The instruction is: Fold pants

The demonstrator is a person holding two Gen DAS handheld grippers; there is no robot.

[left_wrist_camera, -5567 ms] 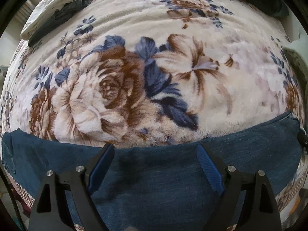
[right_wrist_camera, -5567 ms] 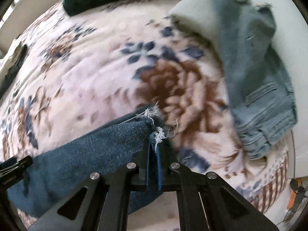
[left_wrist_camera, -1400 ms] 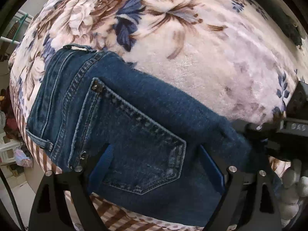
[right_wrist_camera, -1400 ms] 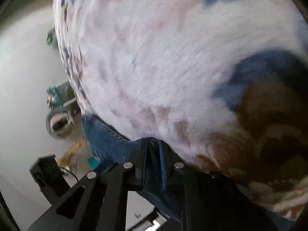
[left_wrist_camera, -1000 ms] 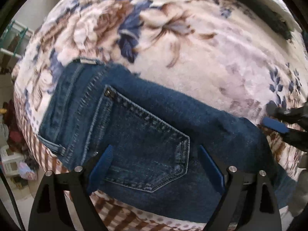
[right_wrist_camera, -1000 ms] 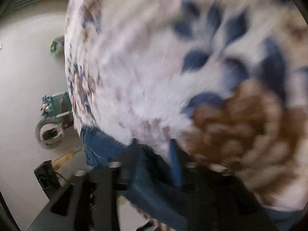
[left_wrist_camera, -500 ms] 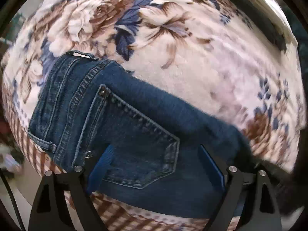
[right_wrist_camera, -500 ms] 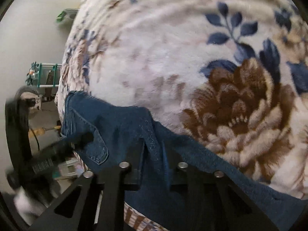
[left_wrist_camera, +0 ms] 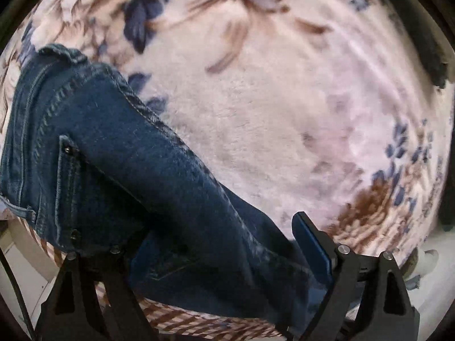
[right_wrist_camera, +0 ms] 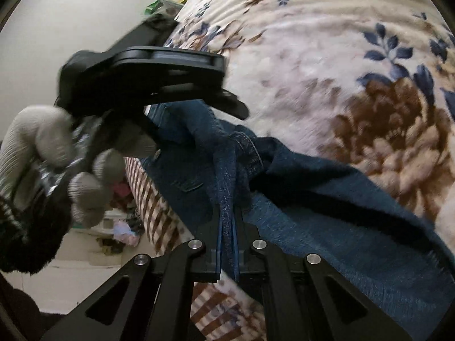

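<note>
On the blanket [right_wrist_camera: 327,65], right gripper [right_wrist_camera: 227,227] pinches jeans [right_wrist_camera: 312,199].

No lettering, label, brand or number can be read in either view. The jeans [left_wrist_camera: 119,176] show stitching and rivets but no legible tag, and the floral blanket [left_wrist_camera: 284,99] carries only its printed flowers. The clutter on the floor [right_wrist_camera: 122,227] beyond the bed edge is too small and blurred to read.
</note>
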